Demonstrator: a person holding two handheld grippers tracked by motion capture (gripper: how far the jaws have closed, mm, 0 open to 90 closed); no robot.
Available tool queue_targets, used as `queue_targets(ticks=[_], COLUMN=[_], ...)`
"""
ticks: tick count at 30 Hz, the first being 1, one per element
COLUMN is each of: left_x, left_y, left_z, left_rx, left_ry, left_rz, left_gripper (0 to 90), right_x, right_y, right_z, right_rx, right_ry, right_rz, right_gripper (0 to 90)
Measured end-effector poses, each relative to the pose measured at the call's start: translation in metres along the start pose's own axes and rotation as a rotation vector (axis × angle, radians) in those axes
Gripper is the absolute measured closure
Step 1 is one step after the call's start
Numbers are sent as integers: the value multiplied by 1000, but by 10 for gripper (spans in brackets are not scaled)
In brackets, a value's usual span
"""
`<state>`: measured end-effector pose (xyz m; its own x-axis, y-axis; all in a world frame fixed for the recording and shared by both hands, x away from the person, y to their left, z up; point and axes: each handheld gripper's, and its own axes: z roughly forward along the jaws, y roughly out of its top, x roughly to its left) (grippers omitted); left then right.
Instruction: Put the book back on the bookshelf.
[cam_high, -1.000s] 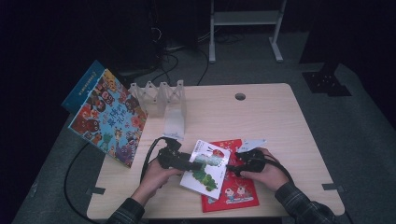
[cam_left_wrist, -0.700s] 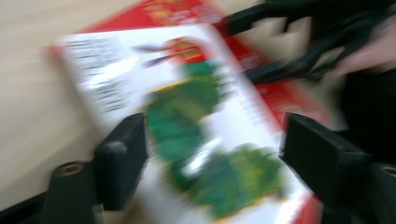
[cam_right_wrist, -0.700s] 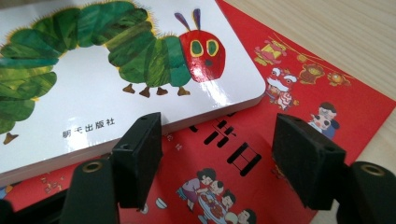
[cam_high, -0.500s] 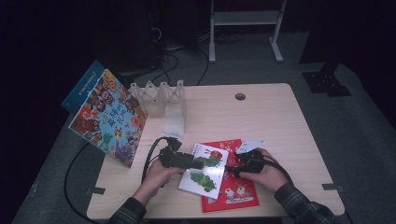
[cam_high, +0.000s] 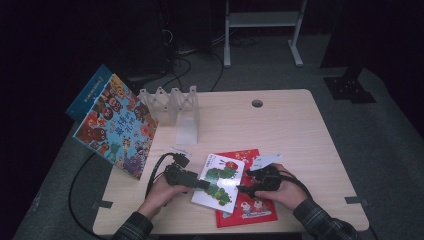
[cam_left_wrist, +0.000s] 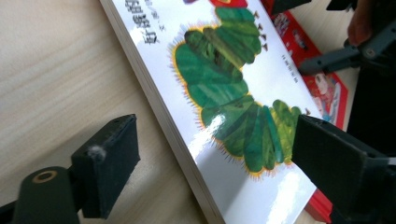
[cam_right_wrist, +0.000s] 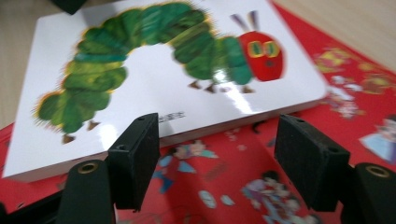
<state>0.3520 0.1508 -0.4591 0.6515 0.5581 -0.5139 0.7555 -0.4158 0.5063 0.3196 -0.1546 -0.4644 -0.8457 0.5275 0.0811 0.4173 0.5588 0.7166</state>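
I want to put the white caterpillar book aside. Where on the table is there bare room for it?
The widest bare patch is the far right of the table, between the cable hole and the red book. The near middle is crowded with both books and both hands. The far left holds the clear rack and the leaning picture book.

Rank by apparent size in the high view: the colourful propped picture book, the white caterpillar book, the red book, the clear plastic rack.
1. colourful propped picture book
2. clear plastic rack
White caterpillar book and red book: unsure, since the white one covers part of the red.
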Motion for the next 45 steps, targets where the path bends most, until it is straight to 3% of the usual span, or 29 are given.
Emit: queue_targets(ticks=[5,9,12,18,21,23,33,36,38,41,45], left_x=[2,4,3,6,3,0,-20,-29,-38,-46,-50], left_y=[-2,-2,-2,2,4,6,18,20,23,28,30], left_z=[1,0,1,-2,-5,-9,-22,-19,-14,-13,-8], left_rx=[8,-1,1,10,-21,-70,-168,-165,-154,-142,-113], left_ry=[10,0,2,-15,-27,-47,-90,-153,-120,-149,-141], left_rz=[1,-9,-9,-45,-52,-60,26,49,97,113,132], left_gripper=[104,105,102,118,128,143,152,188,189,192,194], right_x=[5,12,19,20,18,17,14,13,13,13,12], right_y=[1,3,5,5,4,4,0,0,0,-1,-1], right_z=[5,10,14,15,14,12,9,10,10,9,9], right_rx=[2,0,2,-1,3,7,13,10,10,10,8], right_ry=[26,39,29,28,22,17,-8,-15,-14,-15,-12], right_rz=[1,-25,-55,-54,-52,-51,-44,-48,-46,-51,-50], right_gripper=[286,279,260,255,245,243,215,194,191,189,189])
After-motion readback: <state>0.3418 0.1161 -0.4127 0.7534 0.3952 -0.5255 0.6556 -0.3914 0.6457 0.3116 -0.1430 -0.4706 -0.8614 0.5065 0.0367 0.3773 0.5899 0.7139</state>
